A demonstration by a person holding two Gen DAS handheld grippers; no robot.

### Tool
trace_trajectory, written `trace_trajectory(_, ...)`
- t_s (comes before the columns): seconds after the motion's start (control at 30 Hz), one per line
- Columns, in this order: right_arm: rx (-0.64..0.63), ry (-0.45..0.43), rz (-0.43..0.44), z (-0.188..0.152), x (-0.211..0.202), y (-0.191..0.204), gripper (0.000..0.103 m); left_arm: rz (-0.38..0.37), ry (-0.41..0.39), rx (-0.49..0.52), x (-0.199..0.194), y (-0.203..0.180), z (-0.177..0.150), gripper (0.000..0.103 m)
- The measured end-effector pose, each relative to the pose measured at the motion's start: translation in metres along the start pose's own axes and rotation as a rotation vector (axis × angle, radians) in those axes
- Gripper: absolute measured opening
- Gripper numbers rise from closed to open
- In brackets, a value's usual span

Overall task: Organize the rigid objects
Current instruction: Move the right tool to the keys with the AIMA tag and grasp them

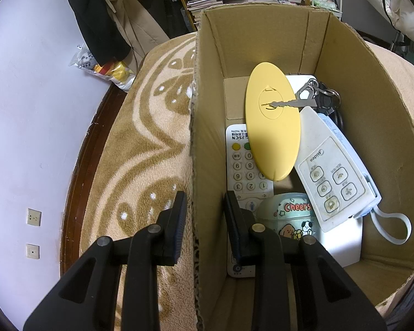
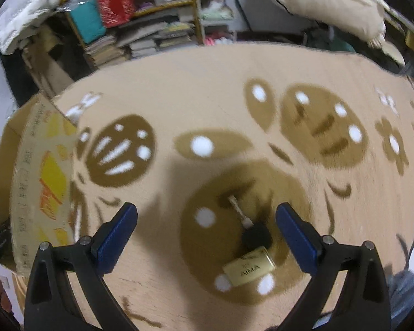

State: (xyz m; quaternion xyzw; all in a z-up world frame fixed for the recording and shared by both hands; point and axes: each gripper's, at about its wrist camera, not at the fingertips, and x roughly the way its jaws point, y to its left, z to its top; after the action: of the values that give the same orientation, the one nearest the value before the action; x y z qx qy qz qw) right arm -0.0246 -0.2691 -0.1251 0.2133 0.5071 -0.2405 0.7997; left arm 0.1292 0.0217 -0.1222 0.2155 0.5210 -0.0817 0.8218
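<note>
- Left gripper (image 1: 205, 222): black frame, blue-edged pads; jaws straddling the left wall of the open brown cardboard box (image 1: 353, 88), one finger outside, one inside. Gap narrow; contact with the wall not resolvable — clamped or merely parted, cannot tell.
- Box resting on a tan plush blanket with brown flower pattern (image 1: 151, 143).
- Box contents, left wrist view: yellow oval plastic case (image 1: 273, 127) leaning over a white numbered remote control (image 1: 244, 176); bunch of silver keys on rings (image 1: 314, 96) with one blade lying across the yellow case; white remote with round buttons marked "Midea" (image 1: 334, 176) tilted at the right, white strap loop below it; small pale green tin printed "Cheers" (image 1: 292, 215) at the near end.
- Right gripper (image 2: 207, 229): jaws spread wide, nothing between the pads, hovering above the blanket (image 2: 207, 82). View slightly blurred.
- Black-headed key with gold rectangular "AIMA" tag (image 2: 249, 267) lying on the blanket on a brown patch, between the right fingers in view, nearer the right-hand one; not touched.
- Box's outer printed wall (image 2: 41, 193) visible at the far left of the right wrist view, well apart from the key.
</note>
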Motion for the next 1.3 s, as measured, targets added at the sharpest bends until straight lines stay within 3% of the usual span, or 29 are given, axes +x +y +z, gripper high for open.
trace_trajectory(0.17, 0.073, 0.11, -0.054, -0.011, 0.023, -0.014, 0.083, 0.0, 0.0, 0.0, 0.0, 0.0, 0.0, 0.027)
trace_trajectory(0.27, 0.1, 0.134, -0.104, -0.014, 0.027, -0.022, 0.083, -0.003, 0.0, -0.001, 0.0, 0.001, -0.001, 0.027)
trace_trajectory(0.4, 0.149, 0.176, -0.103, -0.019, 0.036, -0.033, 0.081, -0.001, 0.0, 0.001, 0.0, 0.001, -0.001, 0.027)
trace_trajectory(0.47, 0.175, 0.211, -0.07, -0.023, 0.042, -0.036, 0.064, -0.001, 0.0, 0.001, -0.001, 0.001, -0.001, 0.027)
trace_trajectory(0.53, 0.173, 0.21, -0.074, -0.023, 0.044, -0.037, 0.06, -0.003, 0.001, 0.0, -0.001, 0.001, -0.001, 0.027)
trace_trajectory(0.6, 0.15, 0.206, -0.093, -0.024, 0.044, -0.034, 0.046, -0.001, 0.0, 0.0, 0.0, 0.001, -0.001, 0.027)
trace_trajectory(0.63, 0.142, 0.2, -0.104, -0.023, 0.044, -0.034, 0.032, -0.001, 0.0, 0.001, 0.0, 0.001, -0.001, 0.027)
trace_trajectory(0.97, 0.124, 0.128, -0.072, -0.018, 0.023, -0.024, 0.03, 0.0, 0.0, 0.002, 0.0, 0.001, -0.001, 0.027)
trace_trajectory(1.3, 0.1, 0.037, 0.126, -0.006, -0.003, 0.005, 0.03, -0.002, 0.001, 0.0, -0.002, 0.003, -0.002, 0.027)
